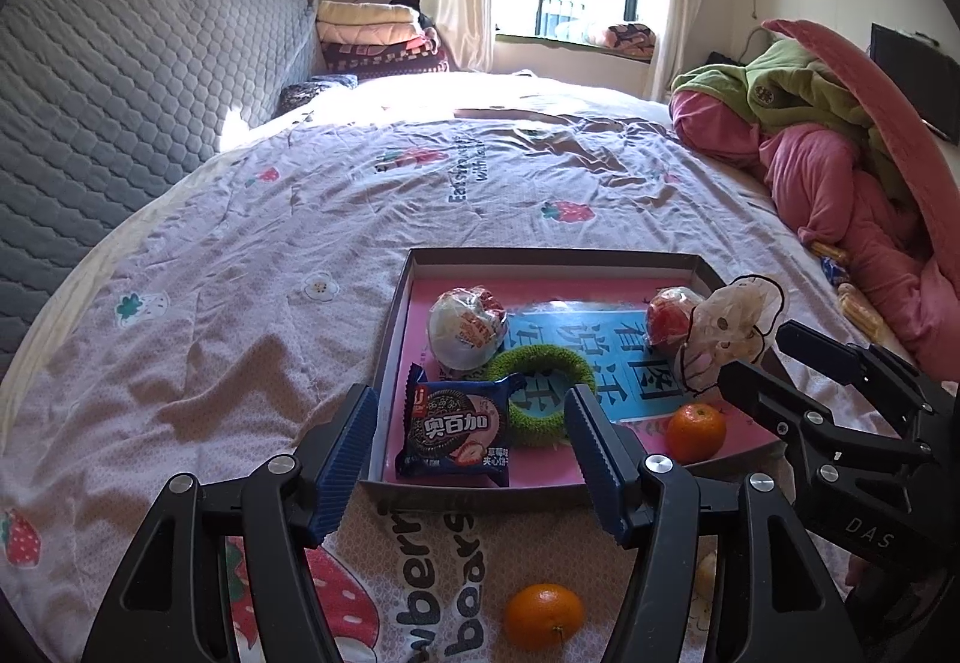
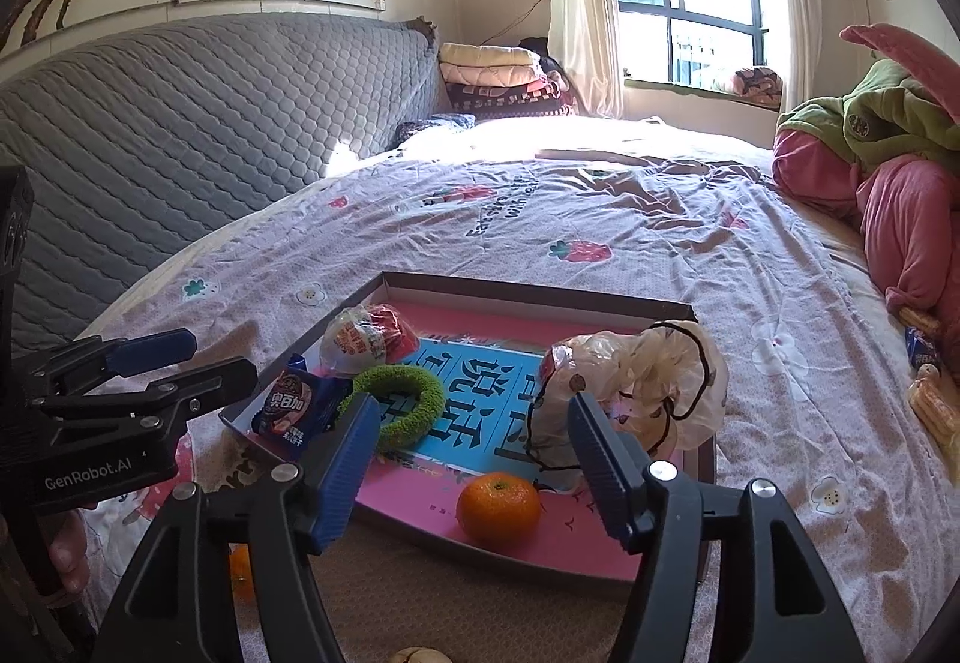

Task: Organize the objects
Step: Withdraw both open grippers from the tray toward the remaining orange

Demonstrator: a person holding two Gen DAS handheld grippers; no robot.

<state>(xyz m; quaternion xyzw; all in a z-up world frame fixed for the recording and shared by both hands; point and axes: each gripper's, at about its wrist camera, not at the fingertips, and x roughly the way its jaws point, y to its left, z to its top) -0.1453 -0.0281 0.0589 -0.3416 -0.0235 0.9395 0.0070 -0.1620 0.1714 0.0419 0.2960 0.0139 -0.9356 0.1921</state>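
A shallow box tray [image 1: 393,315] [image 2: 528,300] lies on the strawberry-print bedsheet. In it are a dark cookie packet [image 1: 456,432] [image 2: 288,411], a green fuzzy ring [image 1: 540,393] [image 2: 402,399], a wrapped white-and-red egg [image 1: 465,330] [image 2: 366,336], a clear bag over a red item [image 1: 720,321] [image 2: 636,381] and a tangerine [image 1: 696,432] [image 2: 498,510]. A second tangerine [image 1: 543,615] [image 2: 240,567] rests on the sheet in front of the tray. My left gripper [image 1: 471,459] [image 2: 222,357] is open above the packet, holding nothing. My right gripper [image 2: 474,462] [image 1: 756,354] is open above the tray's tangerine, empty.
A heap of pink and green bedding [image 1: 840,153] [image 2: 888,171] fills the right side, with small snack packets [image 2: 930,393] beside it. A grey quilted headboard [image 1: 120,93] rises on the left. A pale rounded object [image 2: 414,654] shows at the bottom edge.
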